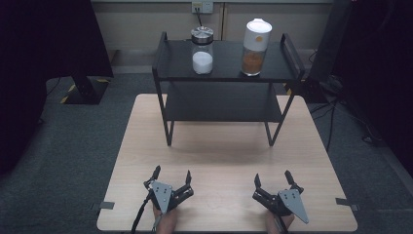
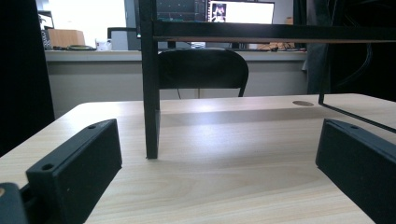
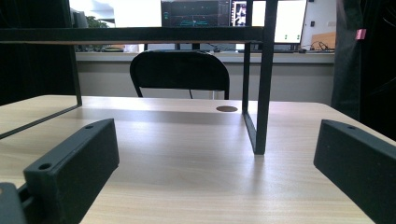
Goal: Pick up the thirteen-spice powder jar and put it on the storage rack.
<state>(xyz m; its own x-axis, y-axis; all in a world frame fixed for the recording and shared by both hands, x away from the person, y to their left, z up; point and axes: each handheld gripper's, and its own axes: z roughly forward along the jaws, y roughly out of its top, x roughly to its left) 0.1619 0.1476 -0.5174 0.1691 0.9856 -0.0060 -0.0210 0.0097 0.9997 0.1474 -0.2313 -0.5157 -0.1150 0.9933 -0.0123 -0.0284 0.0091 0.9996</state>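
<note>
Tongs sit low at the near edge of the tabletop point(image 1: 219, 156), one pair in each hand: the left tongs point(image 1: 171, 176) and the right tongs point(image 1: 272, 179), well apart from each other. Both pairs stand with jaws spread wide and nothing between them; in each gripper view the two black jaws rise at the far sides of the frame with bare wood in the gap.

Between the tongs and the black rack point(image 1: 224, 73) lies an open band of pale wood, free from the left edge of the tabletop to the right. The rack stands on the far half of the tabletop, its two front legs set in from the side edges. In the left gripper view one front leg point(image 2: 150, 93) stands ahead of the jaws, toward the left; in the right gripper view the other front leg point(image 3: 261, 93) stands ahead, toward the right. Under the lower shelf there is clear room down to the wood.

Counted: two pairs of tongs, one rack with two shelves, two jars. Both jars stand upright on the top shelf, apart from each other: the jar of white powder point(image 1: 202, 50) with a metal lid toward the left, the jar of brown grains point(image 1: 254, 47) with a white lid toward the right, near the rack's right handle. Dark floor surrounds the tabletop on every side.
</note>
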